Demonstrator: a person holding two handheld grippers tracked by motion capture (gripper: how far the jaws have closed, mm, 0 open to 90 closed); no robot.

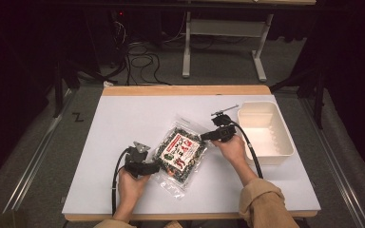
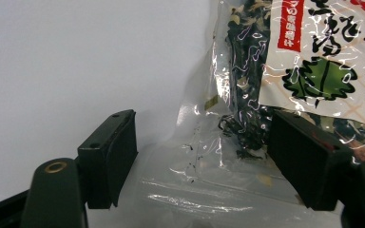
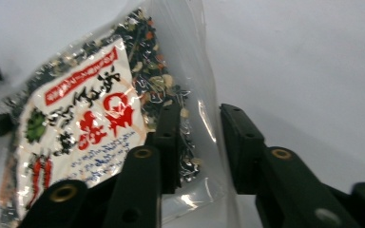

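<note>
A clear bag of dark dried flakes [image 1: 179, 151] with a white and red label lies flat in the middle of the white table [image 1: 123, 118]. My left gripper [image 1: 155, 167] is at the bag's near-left corner. In the left gripper view the jaws stand wide open [image 2: 202, 123], and the bag's [image 2: 313, 57] clear sealed end lies between them. My right gripper [image 1: 203, 137] is at the bag's right edge. In the right gripper view its jaws [image 3: 200, 114] are a narrow gap apart, straddling the clear side edge of the bag [image 3: 85, 123], one jaw over the flakes.
A white plastic bin [image 1: 266, 156] stands on the table's right side, just beyond my right hand. A wooden strip [image 1: 185, 90] runs along the table's far edge. Bare table surface lies to the left of and behind the bag.
</note>
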